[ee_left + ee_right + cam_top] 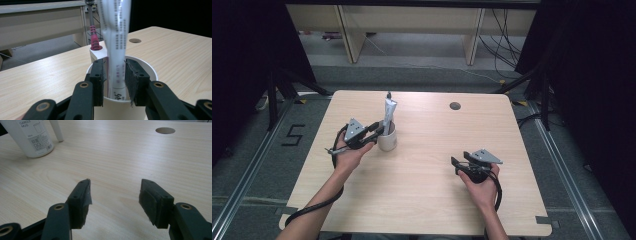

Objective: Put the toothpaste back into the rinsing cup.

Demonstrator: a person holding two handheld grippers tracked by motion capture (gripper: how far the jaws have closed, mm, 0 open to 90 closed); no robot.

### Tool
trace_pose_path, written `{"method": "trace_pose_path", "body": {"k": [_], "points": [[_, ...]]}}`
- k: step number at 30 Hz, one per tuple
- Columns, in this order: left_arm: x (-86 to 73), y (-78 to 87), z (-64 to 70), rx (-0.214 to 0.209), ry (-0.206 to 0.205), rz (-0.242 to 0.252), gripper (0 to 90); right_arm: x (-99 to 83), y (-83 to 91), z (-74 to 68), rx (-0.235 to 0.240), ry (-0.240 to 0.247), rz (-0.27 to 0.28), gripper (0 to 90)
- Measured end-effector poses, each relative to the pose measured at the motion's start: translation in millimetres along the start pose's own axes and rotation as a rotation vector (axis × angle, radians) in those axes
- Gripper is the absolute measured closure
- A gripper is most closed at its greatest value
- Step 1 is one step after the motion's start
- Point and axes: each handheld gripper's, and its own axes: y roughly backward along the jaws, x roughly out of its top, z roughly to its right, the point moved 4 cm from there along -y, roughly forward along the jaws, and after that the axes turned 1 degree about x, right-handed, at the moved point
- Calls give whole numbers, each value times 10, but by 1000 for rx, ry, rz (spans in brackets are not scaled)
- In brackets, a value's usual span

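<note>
The white cylindrical plastic mug (387, 140) stands on the pale wooden table (427, 185), left of centre, and the white printed squeeze tube (115, 50) stands upright in it, its lower end inside the rim. Behind it, a pink-collared toothbrush handle (94, 40) is seen rising from a side socket on the mug.

The main risk is judged to be tipping: the mug is light and is not steadied by anything, so a sideways pull on the tube could drag it over or slide it. If the tube is pinched too low, the mug rim could be caught by the pads. The soft tube could also be crushed or could slip if it is lifted at an angle.

The left gripper (114, 77) is held level at the mug's near-left side, its jaws set on either side of the tube at rim height, close against it; whether it is truly clamped cannot be told. The right gripper (460, 162) is rested low on the table at the near right, well apart from the mug, its jaws spread wide with nothing between them.
</note>
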Motion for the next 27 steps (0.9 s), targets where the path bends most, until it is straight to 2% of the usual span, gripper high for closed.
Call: {"method": "trace_pose_path", "body": {"k": [3,6,9,10,14,16,17,18,19,21,23,24,27], "points": [[0,-3,7,-3,-4,-6,674,5,-8,17,6,25,7,429],[0,-1,12,-7,0,-6,667,8,5,22,-3,29,3,429],[10,12,26,-14,3,0,657,0,19,-6,-6,-20,-8,429],[18,23,32,-15,3,1,651,2,13,6,-5,-1,-3,429],[63,73,53,-29,13,12,624,6,8,24,-3,18,2,429],[80,102,63,-30,17,0,593,6,8,25,-4,18,1,429],[87,119,65,-28,14,-6,580,-2,17,-7,-6,-19,-9,429],[90,137,70,-26,16,-16,566,4,8,19,0,15,-2,429],[88,153,75,-29,19,-27,542,5,-4,11,4,7,11,429],[69,198,80,-23,28,-56,500,7,8,21,-2,18,1,429],[43,248,79,-18,39,-74,461,2,11,7,-6,-2,-3,429],[30,272,75,-14,40,-79,447,-1,13,-3,-5,-11,-7,429],[14,356,64,-8,50,-83,410,-1,-2,4,0,4,1,429]]}}
